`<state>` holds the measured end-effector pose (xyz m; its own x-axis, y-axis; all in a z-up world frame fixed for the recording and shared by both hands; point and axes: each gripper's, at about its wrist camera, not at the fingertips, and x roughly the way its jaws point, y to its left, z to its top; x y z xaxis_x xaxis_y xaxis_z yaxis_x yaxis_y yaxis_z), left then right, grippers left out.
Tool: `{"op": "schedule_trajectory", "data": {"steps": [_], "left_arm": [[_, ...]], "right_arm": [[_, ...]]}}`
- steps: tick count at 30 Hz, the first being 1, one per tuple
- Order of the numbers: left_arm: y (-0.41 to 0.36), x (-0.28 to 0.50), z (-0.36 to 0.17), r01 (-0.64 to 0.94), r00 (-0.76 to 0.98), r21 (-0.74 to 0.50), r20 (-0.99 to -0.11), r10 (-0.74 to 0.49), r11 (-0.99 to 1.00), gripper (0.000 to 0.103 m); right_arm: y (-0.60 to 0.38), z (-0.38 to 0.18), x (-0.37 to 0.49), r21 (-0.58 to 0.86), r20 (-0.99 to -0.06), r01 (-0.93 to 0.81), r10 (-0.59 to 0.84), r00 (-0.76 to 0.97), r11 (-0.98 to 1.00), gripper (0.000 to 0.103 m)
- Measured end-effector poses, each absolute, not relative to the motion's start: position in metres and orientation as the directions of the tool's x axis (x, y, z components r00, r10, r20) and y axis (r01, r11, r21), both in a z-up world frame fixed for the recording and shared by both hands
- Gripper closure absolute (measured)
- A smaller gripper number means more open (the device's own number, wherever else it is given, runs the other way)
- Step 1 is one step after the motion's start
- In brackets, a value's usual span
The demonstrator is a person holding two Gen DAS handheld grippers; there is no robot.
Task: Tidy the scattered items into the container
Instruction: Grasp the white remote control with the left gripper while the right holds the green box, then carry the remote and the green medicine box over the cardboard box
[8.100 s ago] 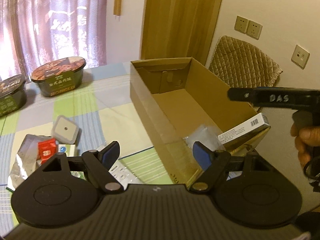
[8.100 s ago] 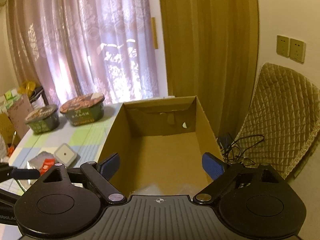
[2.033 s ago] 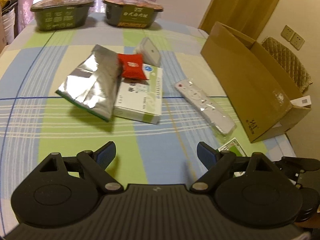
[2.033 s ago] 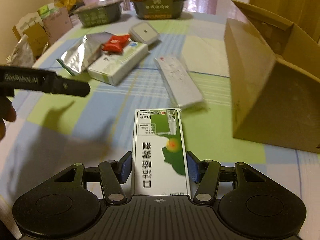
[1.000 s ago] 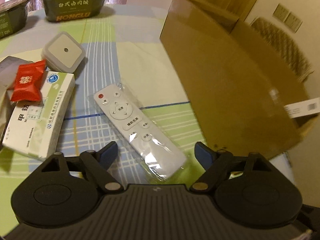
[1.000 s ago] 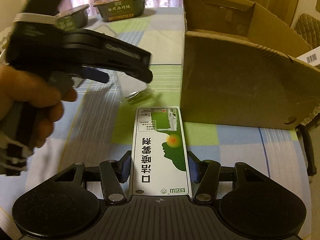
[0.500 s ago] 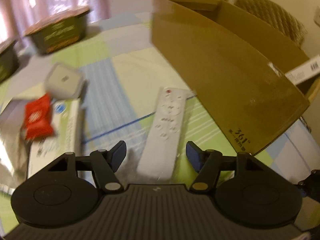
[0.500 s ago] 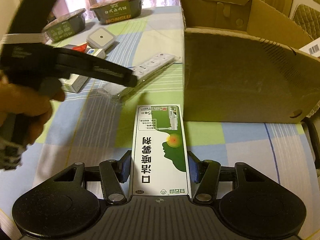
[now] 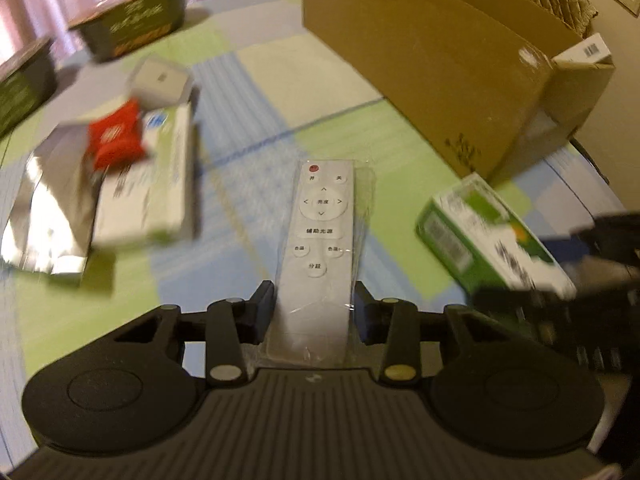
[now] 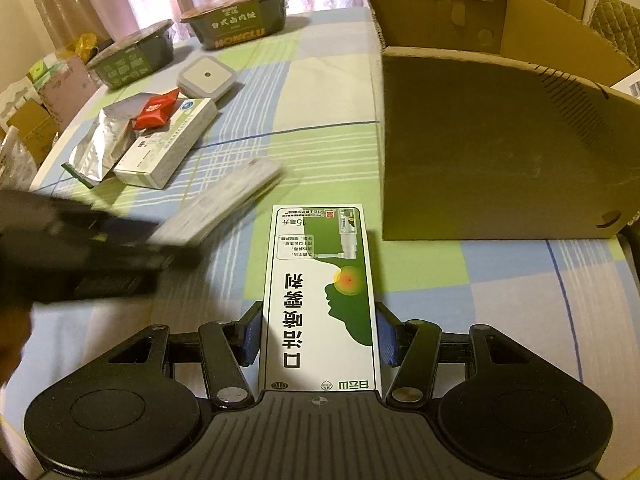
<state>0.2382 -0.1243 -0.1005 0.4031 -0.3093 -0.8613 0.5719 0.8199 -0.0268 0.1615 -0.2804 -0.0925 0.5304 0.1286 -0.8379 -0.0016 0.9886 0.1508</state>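
Observation:
A white remote (image 9: 322, 216) in clear plastic wrap lies lengthwise between my left gripper's (image 9: 314, 304) blue pads, and the gripper is shut on its near end. In the right wrist view the same remote (image 10: 224, 200) is blurred and points up and to the right from the left gripper (image 10: 80, 256). My right gripper (image 10: 318, 336) is shut on a green and white spray box (image 10: 320, 292), held just above the tablecloth. The open cardboard box (image 10: 500, 140) stands right of both grippers, and its side wall (image 9: 420, 60) faces me.
On the left of the checked tablecloth lie a white medicine box (image 10: 168, 148), a red packet (image 10: 156, 110), a silver pouch (image 10: 100, 140) and a square grey device (image 10: 206, 78). Two noodle bowls (image 10: 236, 16) stand at the back. A barcoded box (image 9: 588, 50) pokes out of the cardboard box.
My left gripper's fingers have closed from wide apart onto the remote's sides and swung in line with it. The right gripper still holds the spray box, almost unmoved.

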Motion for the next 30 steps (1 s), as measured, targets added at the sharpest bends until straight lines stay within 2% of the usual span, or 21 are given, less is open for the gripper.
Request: {"op": "schedule_trajectory", "data": {"steps": [1, 3, 10, 13, 14, 15, 16, 18, 30], "left_arm": [[-0.12, 0.235, -0.099, 0.558, 0.408, -0.027, -0.861, -0.302, 0.829, 0.055], [-0.117, 0.233, -0.097, 0.546, 0.422, -0.023, -0.856, -0.299, 0.838, 0.047], [-0.139, 0.253, -0.095, 0.594, 0.416, 0.006, -0.858, -0.302, 0.804, 0.047], [-0.144, 0.256, -0.103, 0.615, 0.399, 0.032, -0.875, -0.276, 0.788, 0.05], [-0.144, 0.254, -0.104, 0.621, 0.399, 0.037, -0.875, -0.275, 0.783, 0.054], [-0.144, 0.253, -0.103, 0.624, 0.393, 0.028, -0.875, -0.283, 0.781, 0.067], [-0.142, 0.251, -0.102, 0.62, 0.389, 0.025, -0.877, -0.28, 0.784, 0.069], [-0.14, 0.244, -0.1, 0.619, 0.403, 0.056, -0.879, -0.256, 0.783, 0.069], [-0.111, 0.213, -0.098, 0.556, 0.384, -0.008, -0.885, -0.265, 0.831, 0.07]], "right_arm": [[-0.279, -0.093, 0.161, 0.152, -0.839, -0.006, 0.132, 0.529, 0.988, 0.045], [-0.276, -0.093, 0.159, 0.15, -0.839, -0.013, 0.134, 0.527, 0.989, 0.045], [-0.273, -0.097, 0.161, 0.135, -0.84, -0.017, 0.123, 0.528, 0.991, 0.045], [-0.272, -0.098, 0.163, 0.132, -0.84, -0.016, 0.12, 0.529, 0.991, 0.045], [-0.272, -0.098, 0.164, 0.13, -0.84, -0.016, 0.119, 0.529, 0.991, 0.045], [-0.271, -0.098, 0.165, 0.126, -0.84, -0.017, 0.115, 0.53, 0.992, 0.045], [-0.271, -0.098, 0.166, 0.121, -0.84, -0.018, 0.112, 0.531, 0.992, 0.045], [-0.27, -0.098, 0.166, 0.116, -0.84, -0.018, 0.108, 0.532, 0.993, 0.045], [-0.265, -0.095, 0.168, 0.101, -0.826, -0.021, 0.095, 0.556, 0.995, 0.045]]}}
